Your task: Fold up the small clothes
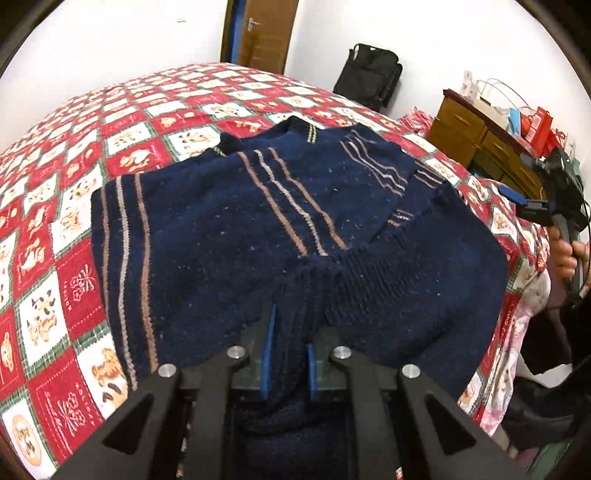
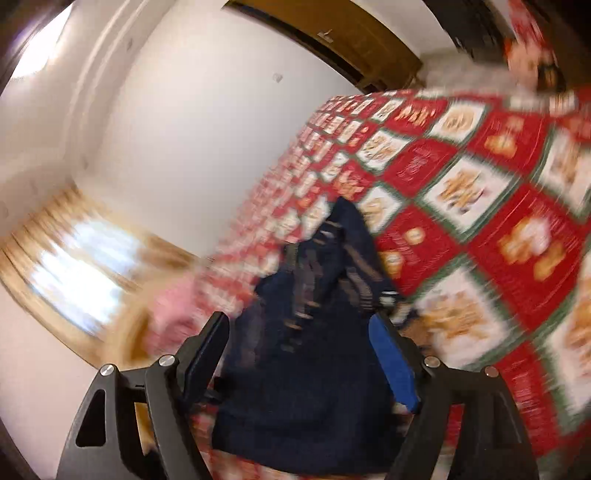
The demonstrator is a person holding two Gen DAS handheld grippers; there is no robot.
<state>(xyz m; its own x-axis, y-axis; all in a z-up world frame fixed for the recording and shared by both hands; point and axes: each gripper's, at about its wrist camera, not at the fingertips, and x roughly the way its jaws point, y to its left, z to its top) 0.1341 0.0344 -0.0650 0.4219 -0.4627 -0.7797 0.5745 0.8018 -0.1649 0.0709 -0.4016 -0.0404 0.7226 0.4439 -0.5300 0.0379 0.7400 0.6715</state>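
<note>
Navy knitted sweater with tan and pale stripes (image 1: 229,229), spread across a bed under a red, white and green checked quilt with bear prints (image 1: 55,229). Neckline toward the far end, one sleeve folded across the chest, ribbed cuff lying near the middle.

Left gripper (image 1: 288,354) low over the near edge of the sweater, blue-padded fingers (image 1: 266,354) closed in on a bunched ridge of the ribbed knit, cloth pinched between them and draping down below.

Right gripper (image 1: 532,208) off at the right edge of the bed in the left wrist view, held in a bare hand (image 1: 567,254), clear of the sweater there. From its own camera, heavily motion-blurred: right gripper (image 2: 306,350) with fingers (image 2: 393,365) spread wide, navy sweater (image 2: 314,350) seen in the gap between them, contact with either pad impossible to judge through the blur. Checked quilt (image 2: 480,206) filling the right of that view, tilted steeply.

Beyond the bed: brown wooden door (image 1: 264,33) in a white wall, black bag (image 1: 369,74) against that wall, wooden dresser (image 1: 476,144) at the right, cluttered with boxes and red packets. In the right wrist view, bright curtained window (image 2: 74,280) at the lower left, blurred.
</note>
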